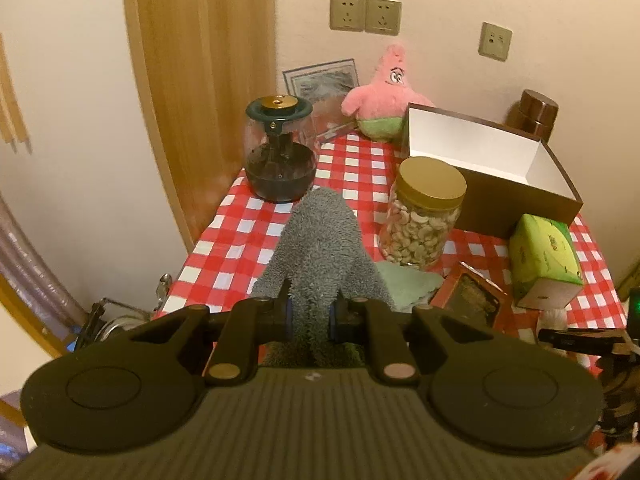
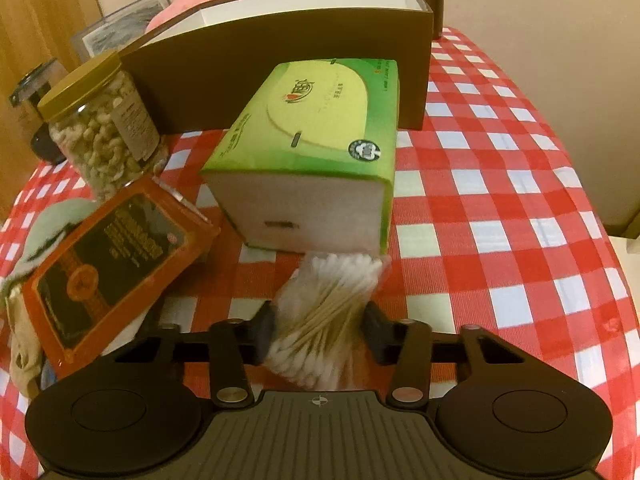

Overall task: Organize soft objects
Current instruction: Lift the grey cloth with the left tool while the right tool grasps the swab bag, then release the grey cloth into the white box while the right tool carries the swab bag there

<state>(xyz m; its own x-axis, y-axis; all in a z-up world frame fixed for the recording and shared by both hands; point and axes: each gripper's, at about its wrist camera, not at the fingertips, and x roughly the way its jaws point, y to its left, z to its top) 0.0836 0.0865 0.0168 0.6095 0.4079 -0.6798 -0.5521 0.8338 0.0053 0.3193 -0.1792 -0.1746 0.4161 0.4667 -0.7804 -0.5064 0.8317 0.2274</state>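
- The brown box (image 1: 516, 188), white inside and open on top, sits at the upper right of the left wrist view; judging by the task, it is where the soft things are meant to go.
- The left gripper (image 1: 311, 316), low in the middle of that view, is pinched nearly closed on a grey fluffy cloth (image 1: 320, 240), which stands up and drapes forward over the checked tablecloth (image 1: 224, 248), lifted clear and probably ready to carry to the box.
- The pink plush toy (image 1: 384, 96) sits by the wall behind the box.
- In the right wrist view, the right gripper (image 2: 320, 328) straddles a pack of cotton swabs (image 2: 328, 312) lying just below the green tissue pack (image 2: 316, 152). Its fingers stand at medium width; the left pad touches the pack, and whether the right one presses it I cannot tell.
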